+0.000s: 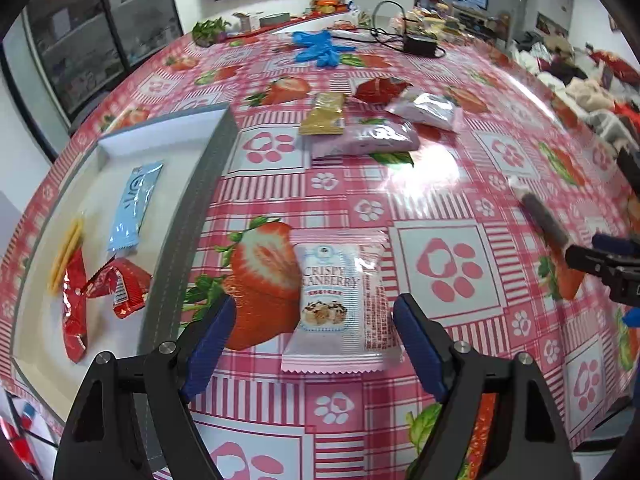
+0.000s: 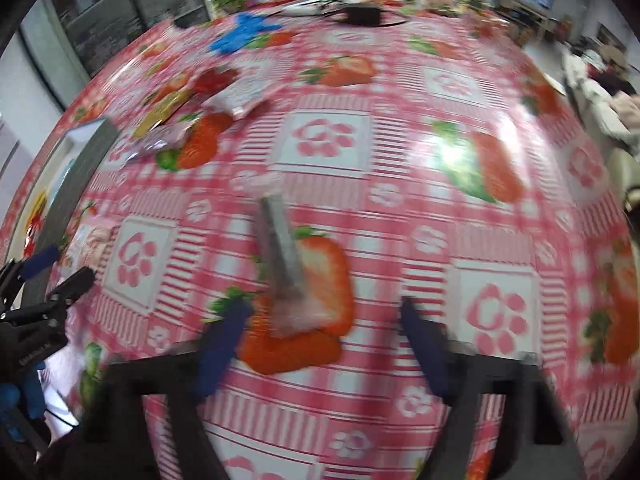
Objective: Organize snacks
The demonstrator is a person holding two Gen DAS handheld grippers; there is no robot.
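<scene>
My left gripper (image 1: 314,332) is open, its blue pads on either side of a white-and-pink "Crispy Cranberry" snack pack (image 1: 340,304) lying flat on the strawberry tablecloth. A grey-rimmed white tray (image 1: 192,200) at the left holds a light blue packet (image 1: 134,206), a yellow wafer (image 1: 66,254) and red wrappers (image 1: 116,286). My right gripper (image 2: 324,320) is open, hovering over a dark grey stick-shaped snack bar (image 2: 280,248); this view is blurred. The bar (image 1: 544,218) and the right gripper (image 1: 600,264) also show at the right of the left wrist view.
A gold sachet (image 1: 324,114), two pink-silver packs (image 1: 364,138) (image 1: 426,108) and a red pack (image 1: 378,88) lie farther back on the table. Blue gloves (image 1: 320,46), a black adapter with cable (image 1: 418,44) and clutter sit at the far edge.
</scene>
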